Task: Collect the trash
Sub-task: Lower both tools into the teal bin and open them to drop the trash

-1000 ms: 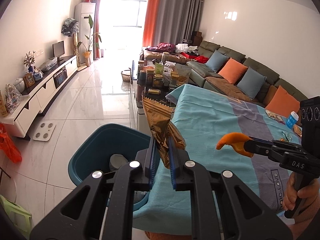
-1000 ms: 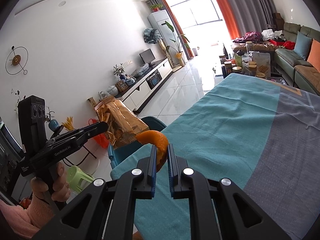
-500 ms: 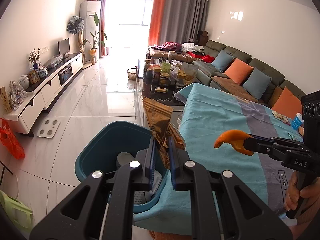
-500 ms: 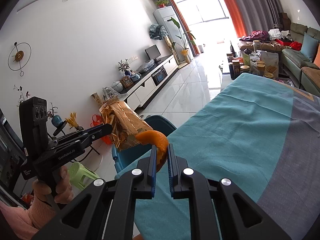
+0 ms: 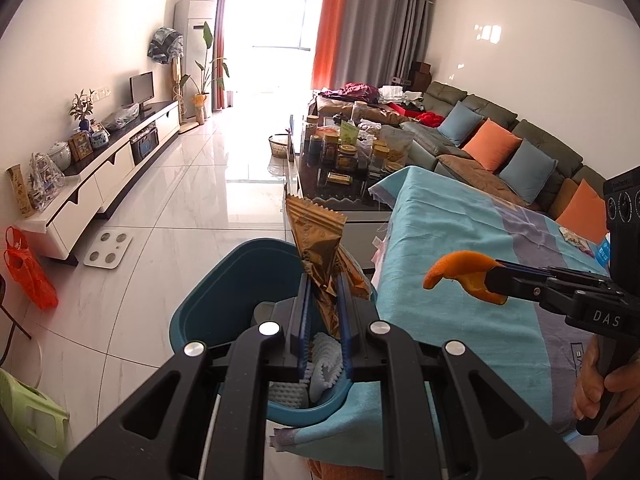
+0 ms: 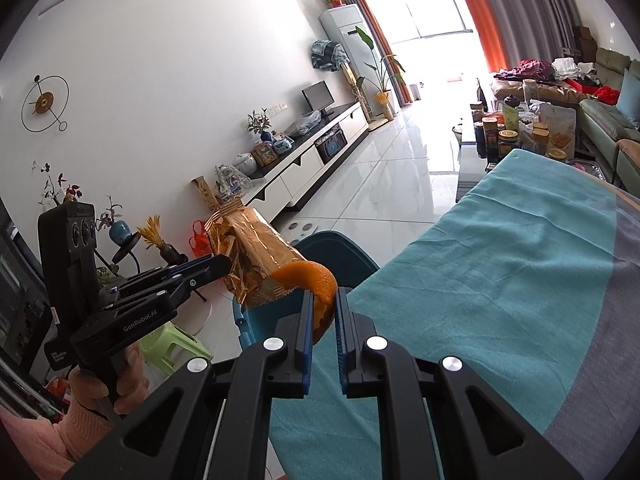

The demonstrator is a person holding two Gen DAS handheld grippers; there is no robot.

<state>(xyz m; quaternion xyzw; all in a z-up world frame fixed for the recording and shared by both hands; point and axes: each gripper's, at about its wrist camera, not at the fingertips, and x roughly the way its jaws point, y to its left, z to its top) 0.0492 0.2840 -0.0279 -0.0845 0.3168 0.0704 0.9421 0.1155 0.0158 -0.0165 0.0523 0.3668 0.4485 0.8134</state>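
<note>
A crinkled gold snack wrapper (image 5: 320, 248) sticks up from my left gripper (image 5: 325, 284), which is shut on it right above the teal bin (image 5: 208, 304). The bin stands on the floor against the table's edge and holds crumpled white tissue (image 5: 324, 360). From the right wrist view the same wrapper (image 6: 252, 256) hangs over the bin (image 6: 340, 248), pinched by the left gripper (image 6: 220, 266). A curled orange peel (image 6: 316, 284) is clamped in my right gripper (image 6: 323, 300), over the table's near corner. In the left wrist view that peel (image 5: 460, 268) juts from the right gripper (image 5: 494, 276).
The table wears a teal and grey cloth (image 5: 460, 240). Beyond it a low black table (image 5: 344, 184) is crowded with jars. A long sofa (image 5: 500, 140) runs along the right, a white TV cabinet (image 5: 100, 184) along the left. A green stool (image 6: 172, 344) stands near the bin.
Both grippers have drifted toward the bin; the wrapper now hangs over its opening and the bin looks larger in the left wrist view. Both grips have stayed shut.
</note>
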